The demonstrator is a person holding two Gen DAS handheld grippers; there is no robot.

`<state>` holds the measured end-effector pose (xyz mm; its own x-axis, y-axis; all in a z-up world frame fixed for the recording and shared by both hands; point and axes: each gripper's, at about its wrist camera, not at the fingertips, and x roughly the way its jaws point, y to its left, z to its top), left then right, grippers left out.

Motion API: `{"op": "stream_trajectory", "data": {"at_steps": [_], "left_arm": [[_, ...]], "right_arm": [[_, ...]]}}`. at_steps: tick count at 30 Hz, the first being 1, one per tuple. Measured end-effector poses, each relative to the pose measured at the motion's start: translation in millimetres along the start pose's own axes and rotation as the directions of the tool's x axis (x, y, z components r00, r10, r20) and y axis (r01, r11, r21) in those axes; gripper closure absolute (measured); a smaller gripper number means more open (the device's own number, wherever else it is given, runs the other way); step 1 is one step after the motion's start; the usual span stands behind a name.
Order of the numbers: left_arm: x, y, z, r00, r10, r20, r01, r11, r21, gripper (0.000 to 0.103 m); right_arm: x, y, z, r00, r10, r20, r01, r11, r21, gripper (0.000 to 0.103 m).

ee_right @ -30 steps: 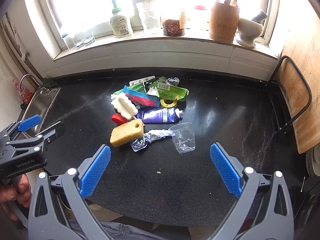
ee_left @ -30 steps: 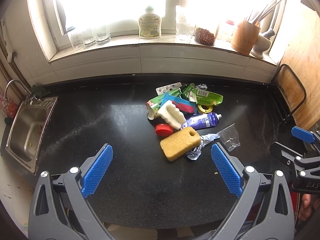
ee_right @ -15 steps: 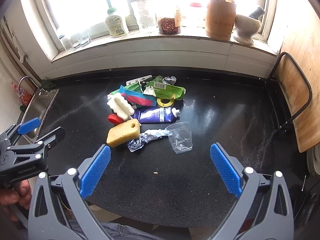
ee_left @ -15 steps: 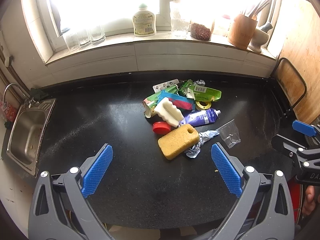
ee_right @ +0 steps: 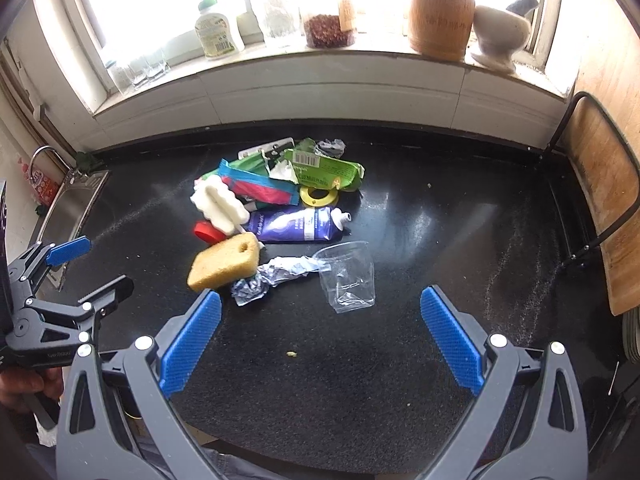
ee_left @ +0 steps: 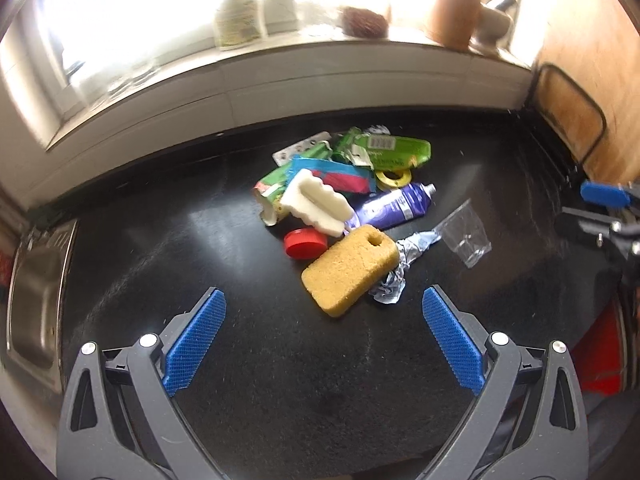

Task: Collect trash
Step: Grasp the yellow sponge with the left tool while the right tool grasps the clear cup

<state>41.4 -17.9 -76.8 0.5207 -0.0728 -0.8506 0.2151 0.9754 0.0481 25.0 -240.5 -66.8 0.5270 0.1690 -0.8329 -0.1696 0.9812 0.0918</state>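
Bench [ee_right: 400,360]: black, speckled; trash pile seen at its middle, toward the far side.
Sink [ee_right: 76,208]: steel, set at far left of bench.
Left tool [ee_left: 324,332]: released, blue pads spread wide, nothing held; hovers near side of pile, yellow sponge just beyond the gap.
Right tool [ee_right: 320,328]: released, pads wide apart, nothing held; clear cup just beyond the gap.
Green wrapper [ee_right: 326,170]: barcode up, far side of pile.
Purple tube [ee_right: 298,225]: lying flat, cap end pointing right, middle of pile.
Yellow sponge [ee_right: 224,261]: near left of pile, touching foil.
White sponge [ee_right: 218,206]: rests over red cap.
Clear cup [ee_right: 348,276]: on its side, near right of pile.
Crumpled foil [ee_right: 272,276]: between yellow sponge and cup.
Yellow tape ring [ee_right: 319,196]: just beside the green wrapper.
Red cap [ee_right: 208,232]: left, partly hidden.
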Motion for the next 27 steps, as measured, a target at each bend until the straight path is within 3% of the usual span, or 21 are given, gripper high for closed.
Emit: {"op": "stream_trajectory", "data": {"at_steps": [4, 13, 17, 19, 21, 24, 27], "left_arm": [[39, -1, -8, 0.996, -0.074, 0.038, 0.071, 0.994, 0.085, 0.007], [130, 3, -19, 0.983, -0.173, -0.069, 0.182, 0.971, 0.157, 0.007], [143, 2, -18, 0.98, -0.181, -0.085, 0.193, 0.966, 0.171, 0.009], [148, 2, -16, 0.976, -0.192, -0.098, 0.207, 0.964, 0.17, 0.02], [150, 2, -12, 0.97, -0.216, -0.114, 0.231, 0.962, 0.147, 0.03], [146, 2, -13, 0.971, -0.21, -0.116, 0.224, 0.967, 0.122, 0.041], [132, -1, -16, 0.977, -0.189, -0.102, 0.199, 0.975, 0.096, 0.049]], "right_arm": [[33, -12, -4, 0.999, 0.004, -0.036, -0.004, 1.0, -0.025, 0.006], [123, -35, -1, 0.982, 0.016, -0.19, -0.028, 0.998, -0.057, 0.013], [153, -37, 1, 0.969, 0.016, -0.245, -0.037, 0.996, -0.081, 0.014], [164, -38, 1, 0.963, 0.022, -0.267, -0.046, 0.995, -0.085, 0.025], [171, -39, 1, 0.958, 0.034, -0.283, -0.061, 0.994, -0.089, 0.048], [174, -39, 0, 0.958, 0.028, -0.284, -0.06, 0.993, -0.105, 0.057], [166, -40, -2, 0.963, 0.035, -0.267, -0.067, 0.992, -0.11, 0.06]]}}
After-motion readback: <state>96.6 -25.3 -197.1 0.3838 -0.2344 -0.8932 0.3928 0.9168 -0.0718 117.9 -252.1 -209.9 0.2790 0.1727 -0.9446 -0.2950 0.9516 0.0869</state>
